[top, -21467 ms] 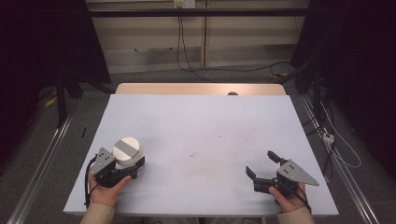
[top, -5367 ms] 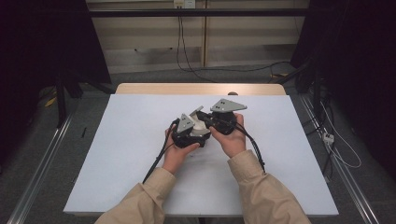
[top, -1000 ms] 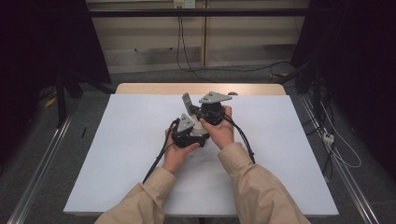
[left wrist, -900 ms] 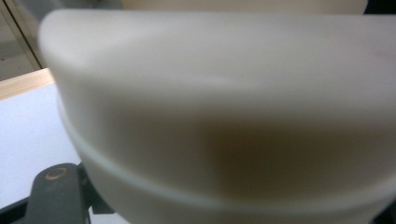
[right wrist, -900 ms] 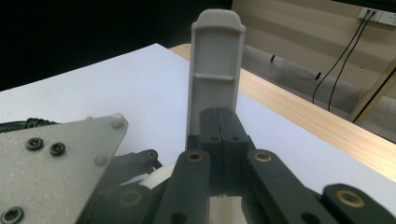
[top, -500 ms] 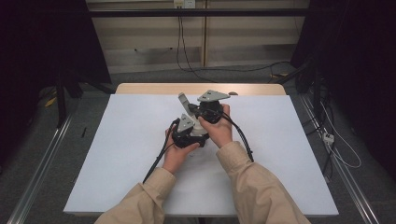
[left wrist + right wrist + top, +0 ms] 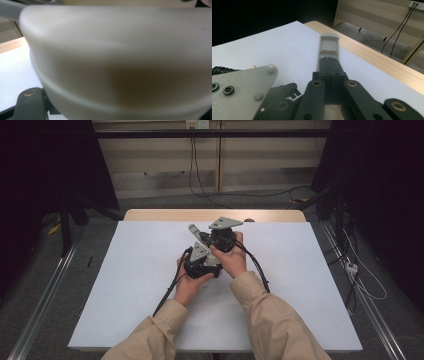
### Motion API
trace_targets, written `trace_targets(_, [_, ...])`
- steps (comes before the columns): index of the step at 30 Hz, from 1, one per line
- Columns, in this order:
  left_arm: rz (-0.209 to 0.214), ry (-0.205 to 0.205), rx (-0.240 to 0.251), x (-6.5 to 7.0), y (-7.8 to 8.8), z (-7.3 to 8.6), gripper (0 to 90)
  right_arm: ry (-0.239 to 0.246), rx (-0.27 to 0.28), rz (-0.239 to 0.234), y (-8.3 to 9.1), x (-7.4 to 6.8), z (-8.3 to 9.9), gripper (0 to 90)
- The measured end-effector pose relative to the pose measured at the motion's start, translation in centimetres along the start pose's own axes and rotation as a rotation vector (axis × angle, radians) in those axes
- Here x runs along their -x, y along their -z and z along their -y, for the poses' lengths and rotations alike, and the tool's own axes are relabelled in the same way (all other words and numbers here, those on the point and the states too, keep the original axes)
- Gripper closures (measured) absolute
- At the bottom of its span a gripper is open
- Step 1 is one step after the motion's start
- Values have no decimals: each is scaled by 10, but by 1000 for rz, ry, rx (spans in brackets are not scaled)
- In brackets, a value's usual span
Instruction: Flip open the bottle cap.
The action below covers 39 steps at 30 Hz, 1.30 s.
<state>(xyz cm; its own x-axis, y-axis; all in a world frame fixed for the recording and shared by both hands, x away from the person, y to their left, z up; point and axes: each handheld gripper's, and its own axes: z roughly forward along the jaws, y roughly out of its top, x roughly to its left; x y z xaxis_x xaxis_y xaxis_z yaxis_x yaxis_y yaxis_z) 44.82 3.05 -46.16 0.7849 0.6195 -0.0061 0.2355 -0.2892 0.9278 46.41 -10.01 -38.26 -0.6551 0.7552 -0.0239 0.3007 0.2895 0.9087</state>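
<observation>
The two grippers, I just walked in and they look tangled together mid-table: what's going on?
A person holds both over the middle of the white table. The left gripper carries a whitish rounded container, blurred close to its camera. The right gripper has its fingers shut on a flat grey handle-like piece sticking up from it.

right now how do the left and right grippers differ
The right gripper has jaws shut on a thin grey tab; the left gripper has jaws mostly hidden behind a big white rounded object. The right gripper sits farther up the table than the left gripper. Both are hand-held, close together.
</observation>
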Motion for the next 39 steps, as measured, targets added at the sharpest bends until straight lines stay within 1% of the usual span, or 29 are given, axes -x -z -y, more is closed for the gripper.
trace_targets(9, [-2,-1,0,0,0,0,187,-3,1,4,0,0,0,900])
trace_targets(10, [3,-3,0,0,0,0,187,-2,4,4,0,-1,0,900])
trace_targets(12, [4,-5,0,0,0,0,185,-17,8,3,1,0,1,847])
trace_targets(15, [13,6,4,0,0,0,173,-9,24,2,3,-1,3,819])
trace_targets(17, [20,7,1,-1,1,0,154,-17,29,2,5,0,4,786])
trace_targets(18, [22,12,-4,0,1,0,143,-25,31,-3,6,1,4,774])
trace_targets(19, [34,20,-7,0,1,-1,131,-29,31,-2,7,2,4,765])
trace_targets(21, [31,25,-15,0,3,-1,110,-24,31,7,9,2,4,728])
trace_targets(24, [50,59,-26,0,6,-3,88,-29,40,9,14,4,6,689])
trace_targets(25, [48,55,-34,-1,8,-3,76,-34,42,10,16,5,6,663])
trace_targets(26, [52,57,-33,-1,10,-3,71,-42,43,11,18,5,6,623])
trace_targets(27, [45,51,-36,-1,13,-3,71,-47,41,14,20,6,7,587])
trace_targets(28, [50,44,-42,-2,15,-2,73,-51,38,11,22,6,8,567])
trace_targets(30, [67,62,-41,-4,19,-1,79,-52,41,0,26,6,11,494])
trace_targets(31, [68,74,-38,-4,22,-2,82,-47,46,11,29,6,12,458])
trace_targets(32, [72,79,-38,-4,24,-2,82,-49,52,14,32,6,13,438])
trace_targets(33, [78,84,-43,-3,26,-3,75,-60,59,0,34,6,15,411])
trace_targets(34, [82,81,-51,-3,29,-3,65,-71,60,-8,37,6,16,376])
trace_targets(35, [83,79,-51,-2,32,-3,61,-78,59,-5,40,6,17,348])
trace_targets(37, [92,81,-49,-2,39,-2,68,-71,58,-16,45,4,20,326])
trace_targets(39, [100,84,-51,-2,45,-2,74,-69,52,-21,51,3,23,261])
